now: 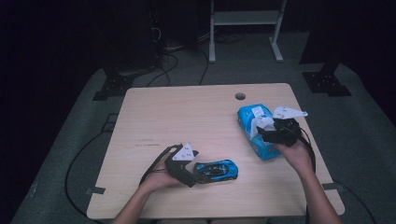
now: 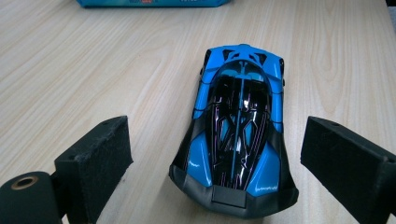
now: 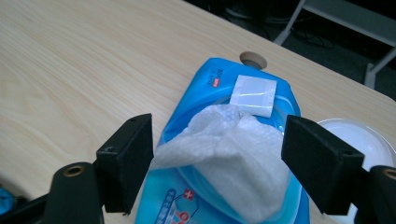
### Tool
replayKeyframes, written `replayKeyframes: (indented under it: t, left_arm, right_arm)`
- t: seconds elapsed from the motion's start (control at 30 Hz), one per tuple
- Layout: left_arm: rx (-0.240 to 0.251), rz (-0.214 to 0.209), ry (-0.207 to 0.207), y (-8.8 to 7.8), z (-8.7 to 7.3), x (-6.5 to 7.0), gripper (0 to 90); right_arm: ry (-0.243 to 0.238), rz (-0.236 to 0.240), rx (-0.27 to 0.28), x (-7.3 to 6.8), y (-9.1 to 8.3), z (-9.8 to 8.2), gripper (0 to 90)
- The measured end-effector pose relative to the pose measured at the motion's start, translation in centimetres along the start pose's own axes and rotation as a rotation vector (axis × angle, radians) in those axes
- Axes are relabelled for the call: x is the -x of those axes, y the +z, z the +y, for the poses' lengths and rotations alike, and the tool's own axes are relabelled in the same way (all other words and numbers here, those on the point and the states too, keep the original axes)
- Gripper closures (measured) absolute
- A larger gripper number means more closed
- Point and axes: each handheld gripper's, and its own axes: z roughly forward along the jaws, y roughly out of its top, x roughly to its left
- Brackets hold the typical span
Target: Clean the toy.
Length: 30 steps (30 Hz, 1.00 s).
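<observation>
Near the front edge of the surface (image 1: pixel 154 112), the blue toy car (image 1: pixel 216 170) is lying on its wheels, its rear end sitting between the spread jaws of the left gripper (image 1: pixel 195 177), whose pads are standing clear of the car's sides. Toward the right edge, the right gripper (image 1: pixel 264 134) is hovering with its jaws wide apart over the blue wipes pack (image 1: pixel 247 116), where a white wipe (image 3: pixel 229 149) is sticking up between the jaws without touching either pad. A round hole (image 1: pixel 240 96) is sitting near the far edge, and a white dish (image 3: pixel 348 135) is lying just beyond the pack.
</observation>
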Motion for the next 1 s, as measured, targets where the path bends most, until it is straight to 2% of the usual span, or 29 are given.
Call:
replayKeyframes:
  t: [0.1,0.17,0.23,0.33,0.37,0.53,0.63,0.77,0.93,1.0]
  left_arm:
    - [-0.014,0.011,0.007,-0.1,-0.4,0.0,8.2]
    - [-0.024,0.023,0.017,-0.3,-0.6,0.0,8.2]
    - [-0.022,0.023,0.008,-0.4,-0.8,-0.1,8.2]
    - [-0.029,0.025,-0.021,-0.3,-0.9,-0.2,8.2]
    - [-0.03,0.026,-0.023,-0.3,-0.9,-0.2,8.2]
    - [-0.042,0.033,-0.021,-0.3,-1.0,-0.2,8.2]
    - [-0.043,0.023,-0.047,-0.1,-1.1,-0.3,8.3]
    - [-0.047,0.02,-0.046,0.2,-1.2,-0.5,8.3]
    - [-0.045,0.014,-0.045,0.2,-1.0,-0.2,8.3]
    - [-0.046,0.01,-0.041,0.2,-1.0,-0.1,8.3]
  right_arm:
    - [-0.025,-0.027,-0.044,0.1,1.4,0.3,24.2]
    - [-0.003,-0.031,-0.06,0.3,2.3,0.2,24.3]
    - [0.012,-0.042,-0.074,0.4,2.9,0.0,24.9]
    - [0.004,-0.05,-0.093,0.4,3.5,-0.4,34.5]
    - [0.011,-0.048,-0.097,0.4,3.7,-0.6,35.9]
    - [0.046,-0.038,-0.101,1.0,3.9,-0.9,54.2]
    - [0.071,-0.028,-0.096,1.4,4.1,-1.1,56.4]
    - [0.07,-0.027,-0.087,1.4,4.0,-1.4,64.7]
    - [0.076,-0.021,-0.099,1.4,3.8,-1.4,79.8]
    - [0.073,-0.022,-0.095,1.5,3.6,-1.3,82.7]
